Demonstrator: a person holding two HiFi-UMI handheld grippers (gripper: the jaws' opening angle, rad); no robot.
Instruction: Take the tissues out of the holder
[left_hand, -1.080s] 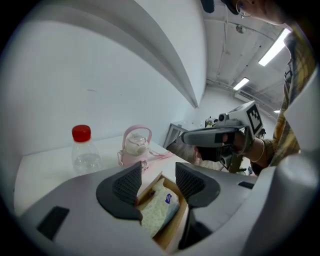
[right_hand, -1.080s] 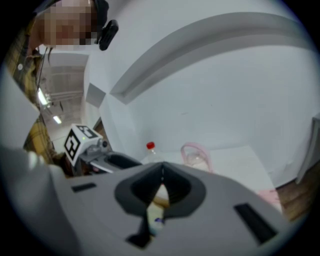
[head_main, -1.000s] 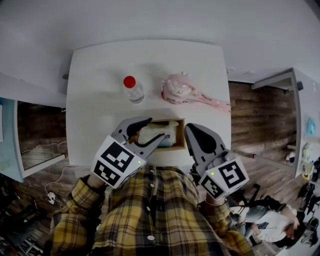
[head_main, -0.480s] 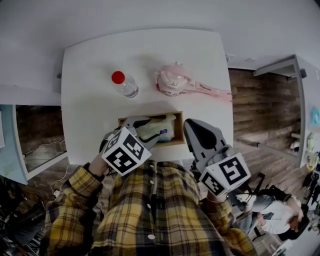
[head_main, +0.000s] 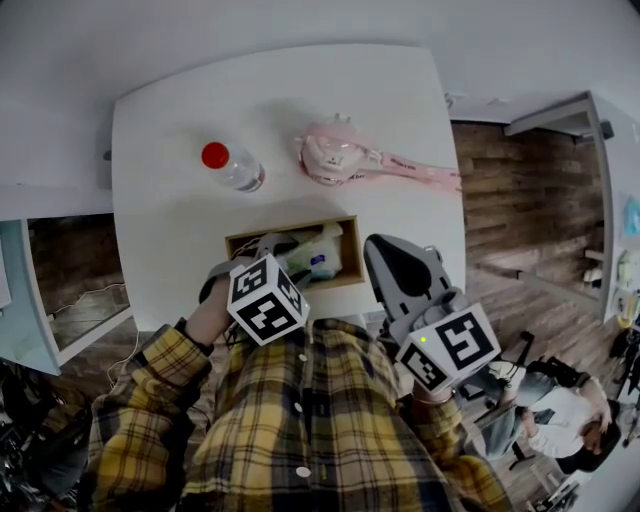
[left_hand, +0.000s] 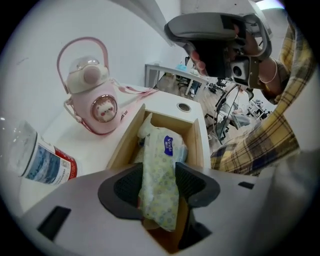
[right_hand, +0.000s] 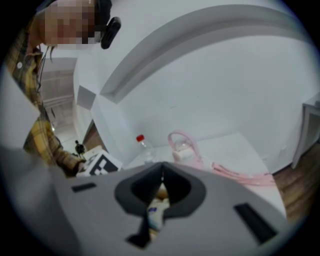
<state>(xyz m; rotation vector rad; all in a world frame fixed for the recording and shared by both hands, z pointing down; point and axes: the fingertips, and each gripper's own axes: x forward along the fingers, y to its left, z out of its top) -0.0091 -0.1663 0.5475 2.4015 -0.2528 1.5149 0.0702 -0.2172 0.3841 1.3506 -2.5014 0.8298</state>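
A: What is set on the bench (head_main: 170, 150)?
B: A wooden holder (head_main: 354, 255), near the 6 o'clock edge.
A: And the tissues (left_hand: 162, 150)?
B: Clamped in the left gripper (left_hand: 159, 186), far end inside the holder. The right gripper (right_hand: 161, 167) is held closed at the holder's 4 o'clock.

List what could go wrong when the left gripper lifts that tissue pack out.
1. The left gripper pinches the soft tissue pack near one end only, so the pack may sag or slip from the jaws.
2. Nothing steadies the holder: the right gripper hangs shut beside it. It could rise with the pack or slide toward the near edge of the table.
3. The bottle stands just beyond, and a swing might topple it.
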